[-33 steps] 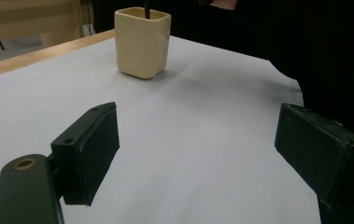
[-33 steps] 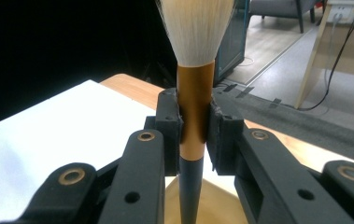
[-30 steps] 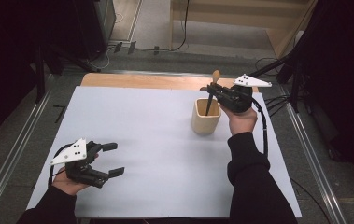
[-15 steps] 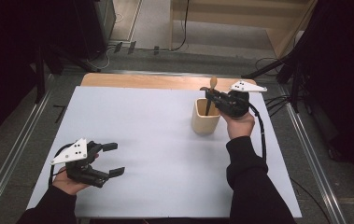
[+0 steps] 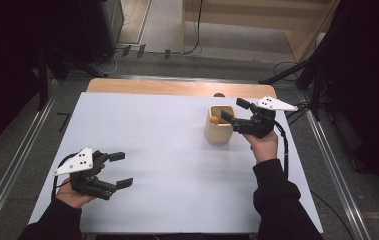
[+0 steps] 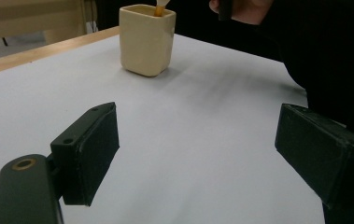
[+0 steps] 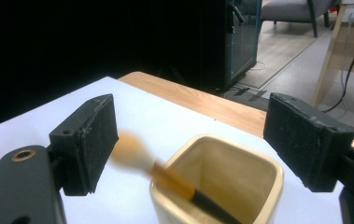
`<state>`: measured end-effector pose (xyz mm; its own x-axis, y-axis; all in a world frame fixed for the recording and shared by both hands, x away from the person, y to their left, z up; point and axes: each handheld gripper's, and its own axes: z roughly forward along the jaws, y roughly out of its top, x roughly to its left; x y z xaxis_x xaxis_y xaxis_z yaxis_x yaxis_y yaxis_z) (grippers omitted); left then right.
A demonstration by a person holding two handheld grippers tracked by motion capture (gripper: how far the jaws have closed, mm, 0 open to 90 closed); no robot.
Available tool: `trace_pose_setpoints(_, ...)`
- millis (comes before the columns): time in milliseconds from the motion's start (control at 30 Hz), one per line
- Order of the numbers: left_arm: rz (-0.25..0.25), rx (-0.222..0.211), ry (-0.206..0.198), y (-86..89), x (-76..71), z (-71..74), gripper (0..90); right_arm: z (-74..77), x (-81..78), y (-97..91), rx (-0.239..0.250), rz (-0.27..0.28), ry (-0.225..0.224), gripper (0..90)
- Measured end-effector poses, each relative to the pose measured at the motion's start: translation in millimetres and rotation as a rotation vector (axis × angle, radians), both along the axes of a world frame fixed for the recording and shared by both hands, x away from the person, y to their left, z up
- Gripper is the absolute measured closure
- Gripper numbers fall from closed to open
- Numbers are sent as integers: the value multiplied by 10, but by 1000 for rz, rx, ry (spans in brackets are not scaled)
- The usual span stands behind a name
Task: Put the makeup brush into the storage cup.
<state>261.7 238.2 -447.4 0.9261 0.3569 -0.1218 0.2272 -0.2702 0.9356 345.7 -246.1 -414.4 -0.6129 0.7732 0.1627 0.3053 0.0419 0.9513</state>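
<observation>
**Brush loose in the cup, both pairs of jaws spread**

Nearest in the high view: left gripper (image 5: 119, 170) at the near left of the white-covered table (image 5: 167, 165), jaws spread, nothing between them. Bare white sheet ahead of and beside those jaws, plenty of room all the way across to the cup.

From the left gripper view: cream square ceramic cup (image 6: 147, 39) well ahead of the jaws, a little left of their midline, standing upright on the sheet, with an orange stub poking above its rim. Bare wooden strip of the table edge beyond it.

Farther off in the high view: right gripper (image 5: 235, 111) at the far right, jaws level with the cup's rim (image 5: 220, 123) and reaching over it. Have just been opening; now released, pads clear of everything.

Closer detail from the right gripper view: cup mouth (image 7: 221, 179) directly below and between the jaws. Inside it, a brush with black handle, orange neck and pale soft tip (image 7: 165, 175), blurred, leaning out over the rim toward the left jaw, touching neither pad. Wooden table edge just past the cup, then floor.
</observation>
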Motion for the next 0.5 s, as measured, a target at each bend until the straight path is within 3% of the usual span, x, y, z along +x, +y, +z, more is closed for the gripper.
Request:
trace_pose_setpoints(367,7,-8,-18,12,-12,19,141,-147,-237,4,-7,40,-24,185)
trace_pose_setpoints(500,5,-13,-25,11,-19,26,141,-194,-324,39,-53,52,-19,185)
